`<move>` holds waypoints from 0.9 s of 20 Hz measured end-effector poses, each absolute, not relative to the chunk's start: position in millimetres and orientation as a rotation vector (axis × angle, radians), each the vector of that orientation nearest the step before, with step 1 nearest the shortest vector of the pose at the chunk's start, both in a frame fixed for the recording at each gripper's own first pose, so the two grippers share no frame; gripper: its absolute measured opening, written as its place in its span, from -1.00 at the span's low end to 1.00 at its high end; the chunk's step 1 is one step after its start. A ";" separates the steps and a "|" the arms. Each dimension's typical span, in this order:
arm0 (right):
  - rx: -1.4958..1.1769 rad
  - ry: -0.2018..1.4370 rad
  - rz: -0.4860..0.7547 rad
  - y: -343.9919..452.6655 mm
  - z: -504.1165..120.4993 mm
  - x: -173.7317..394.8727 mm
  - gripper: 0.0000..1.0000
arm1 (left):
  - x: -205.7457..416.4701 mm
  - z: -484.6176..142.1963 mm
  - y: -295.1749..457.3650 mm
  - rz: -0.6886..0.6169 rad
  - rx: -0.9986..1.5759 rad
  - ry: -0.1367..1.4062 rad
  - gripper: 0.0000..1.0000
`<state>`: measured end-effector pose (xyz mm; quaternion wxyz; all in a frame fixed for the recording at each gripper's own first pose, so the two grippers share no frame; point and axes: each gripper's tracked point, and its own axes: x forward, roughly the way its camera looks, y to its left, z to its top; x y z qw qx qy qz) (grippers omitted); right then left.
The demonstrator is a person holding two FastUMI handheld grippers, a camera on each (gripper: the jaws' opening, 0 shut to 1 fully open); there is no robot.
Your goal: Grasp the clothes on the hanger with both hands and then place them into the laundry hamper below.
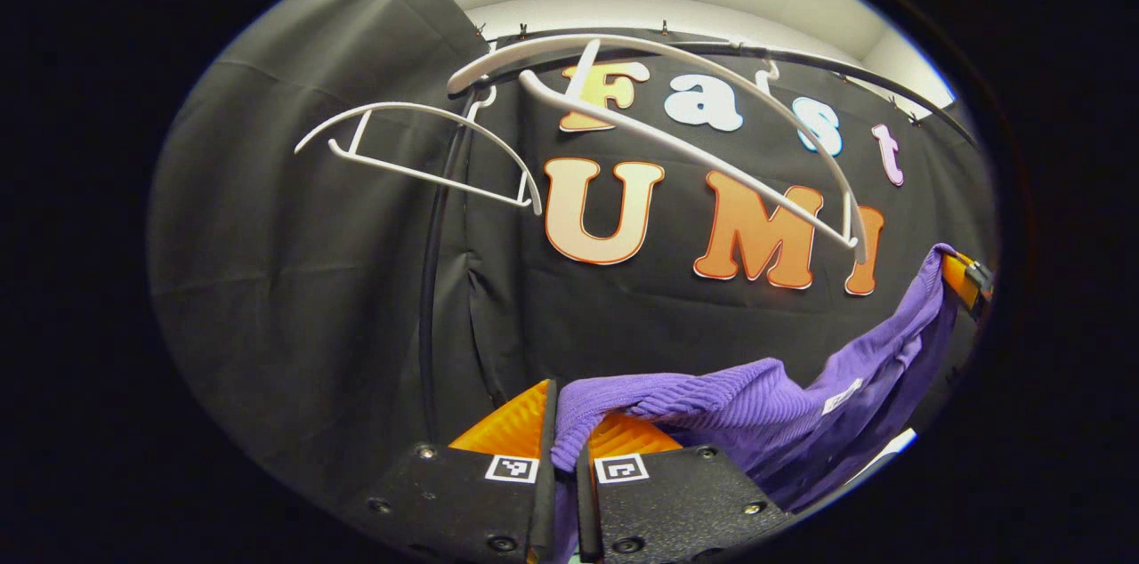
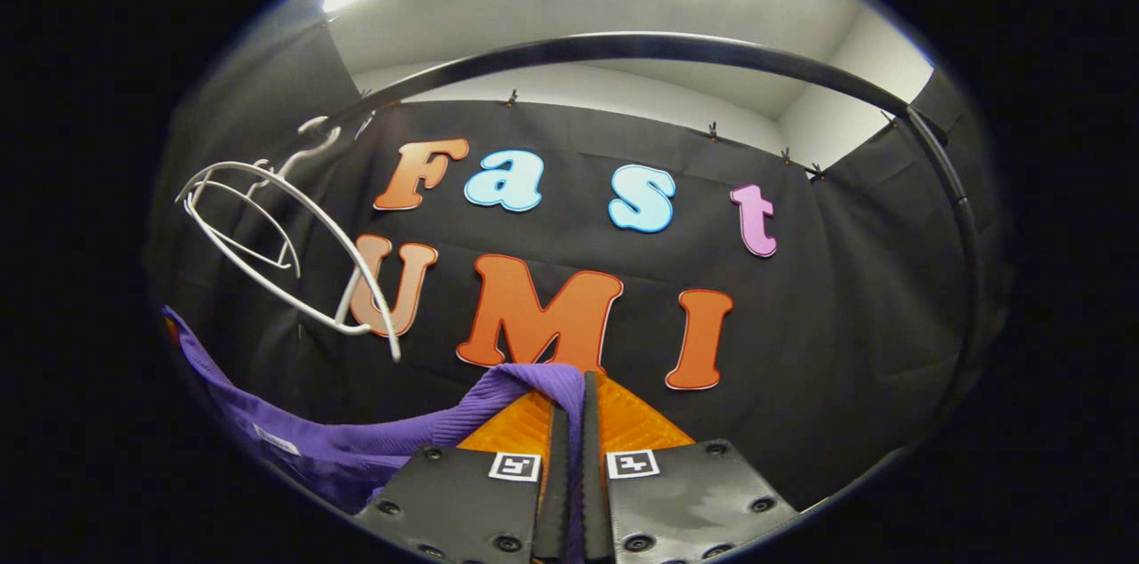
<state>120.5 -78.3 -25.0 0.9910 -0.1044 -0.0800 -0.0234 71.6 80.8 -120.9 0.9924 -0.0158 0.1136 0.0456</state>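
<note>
Purple cloth, a knit garment (image 1: 712, 395), hangs slung between the two grippers, already off the white hangers (image 1: 676, 146) that dangle bare from the dark rail (image 2: 641, 44) above. The left gripper (image 1: 562, 457) has its fingers clamped together on one edge of the fabric, which bunches out between them and drapes off to the right. There, in the left gripper view, the right gripper pinches the far corner. The right gripper (image 2: 569, 422) likewise has its fingers pressed shut on a fold of the garment (image 2: 374, 439), the rest sagging away to the left.

By my judgement the lift off the hanger is done and the lowering into the hamper is the step in hand. To do it well, both grips should hold firm while the hands come down together, keeping the cloth slack enough not to tug free, and letting go only once the bulk of it sits inside the hamper.

Both cameras point upward, so where the hamper lies below cannot be told. The garment's lower part is cut off at the edge of each view.
</note>
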 end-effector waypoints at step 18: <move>0.044 0.607 0.222 9.6 -281.8 49.5 -0.72 | 25.6 -283.5 -102.8 -0.231 -0.230 0.712 -0.80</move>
